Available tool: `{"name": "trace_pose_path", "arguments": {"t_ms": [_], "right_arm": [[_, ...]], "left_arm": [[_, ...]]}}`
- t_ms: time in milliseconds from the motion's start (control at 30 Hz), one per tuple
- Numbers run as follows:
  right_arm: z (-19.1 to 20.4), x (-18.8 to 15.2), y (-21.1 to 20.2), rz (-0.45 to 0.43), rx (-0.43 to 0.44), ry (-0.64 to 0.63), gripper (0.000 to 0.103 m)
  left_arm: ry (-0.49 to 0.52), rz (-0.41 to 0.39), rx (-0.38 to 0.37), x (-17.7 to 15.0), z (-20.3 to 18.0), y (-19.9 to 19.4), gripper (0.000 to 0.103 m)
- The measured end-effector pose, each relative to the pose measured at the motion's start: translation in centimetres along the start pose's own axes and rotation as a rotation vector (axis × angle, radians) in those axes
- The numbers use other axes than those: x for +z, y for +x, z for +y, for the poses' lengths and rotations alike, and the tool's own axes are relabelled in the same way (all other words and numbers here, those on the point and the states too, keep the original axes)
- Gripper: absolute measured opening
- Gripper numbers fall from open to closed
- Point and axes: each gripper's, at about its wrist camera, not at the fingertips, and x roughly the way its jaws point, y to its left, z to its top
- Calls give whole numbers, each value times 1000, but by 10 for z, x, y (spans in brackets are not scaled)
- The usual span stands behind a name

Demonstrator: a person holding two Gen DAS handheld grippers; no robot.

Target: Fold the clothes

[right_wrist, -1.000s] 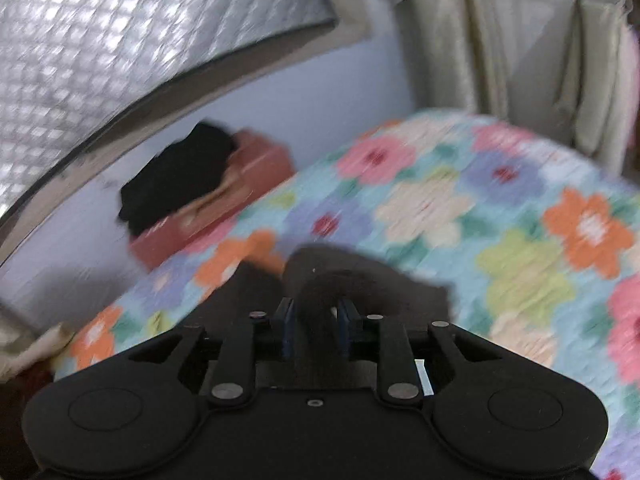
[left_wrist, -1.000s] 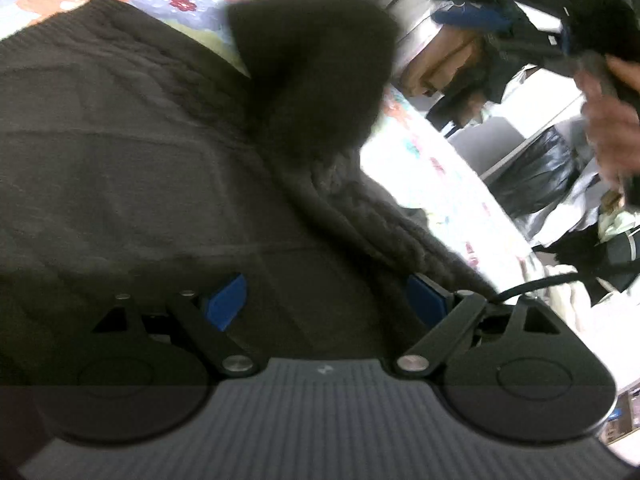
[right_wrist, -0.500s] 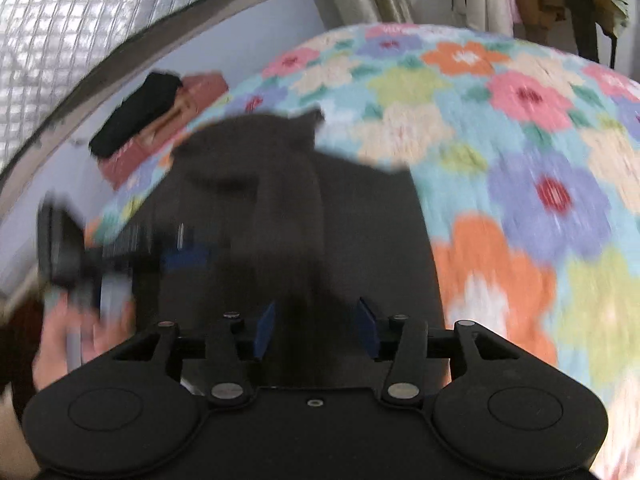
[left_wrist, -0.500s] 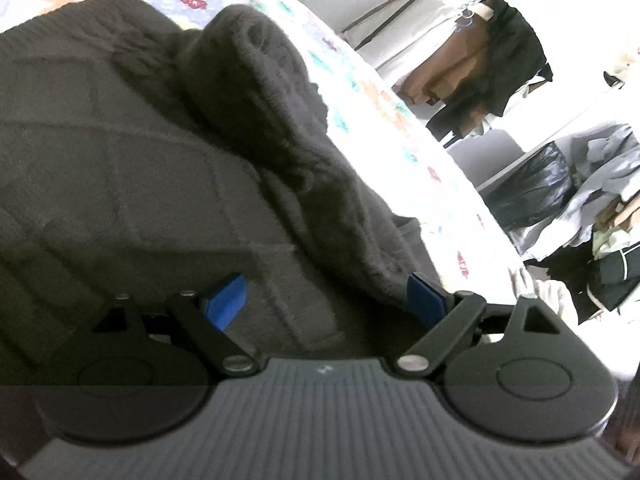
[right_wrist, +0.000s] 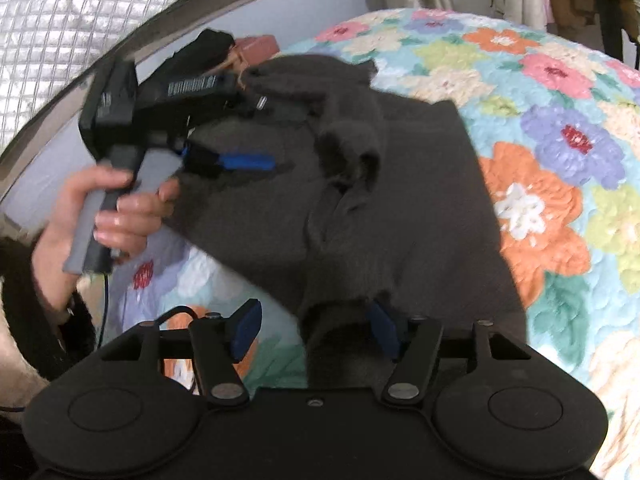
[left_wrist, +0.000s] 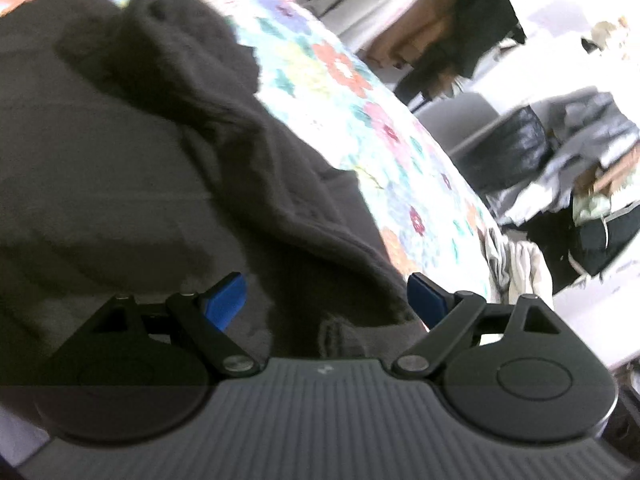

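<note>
A dark brown knit sweater [right_wrist: 408,200] lies flat on a flowered quilt [right_wrist: 552,168], with one sleeve [right_wrist: 352,152] laid over its body. In the left wrist view the sweater [left_wrist: 120,184] fills the left, its sleeve [left_wrist: 224,120] folded across it. My left gripper [left_wrist: 326,300] is open just above the fabric; it also shows in the right wrist view [right_wrist: 240,162], held in a hand over the sweater's far side. My right gripper [right_wrist: 314,328] is open, with the sweater's near edge between its spread fingers.
The quilt [left_wrist: 380,132] covers a bed. A reddish box with a black item [right_wrist: 224,54] stands at the bed's far end by a silver quilted wall. Hanging clothes [left_wrist: 460,40], a black bag [left_wrist: 516,148] and piled laundry [left_wrist: 592,208] lie beyond the bed's right side.
My right gripper opened and let go of the sleeve, which dropped onto the sweater's body. The right gripper drew back toward the near edge. The left gripper stayed open over the fabric.
</note>
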Motion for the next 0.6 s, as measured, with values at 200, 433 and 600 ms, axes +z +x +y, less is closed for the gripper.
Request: {"name": "trace_pose_path", "arguments": {"t_ms": [200, 433, 600], "right_arm": [[17, -20, 19, 64, -111, -27, 66], [20, -34, 27, -7, -181, -85, 66], [19, -26, 50, -7, -193, -206, 44]], "left_arm": [[107, 40, 172, -15, -38, 8, 89], [290, 66, 290, -24, -71, 43, 95], [96, 180, 235, -9, -49, 82, 26]]}}
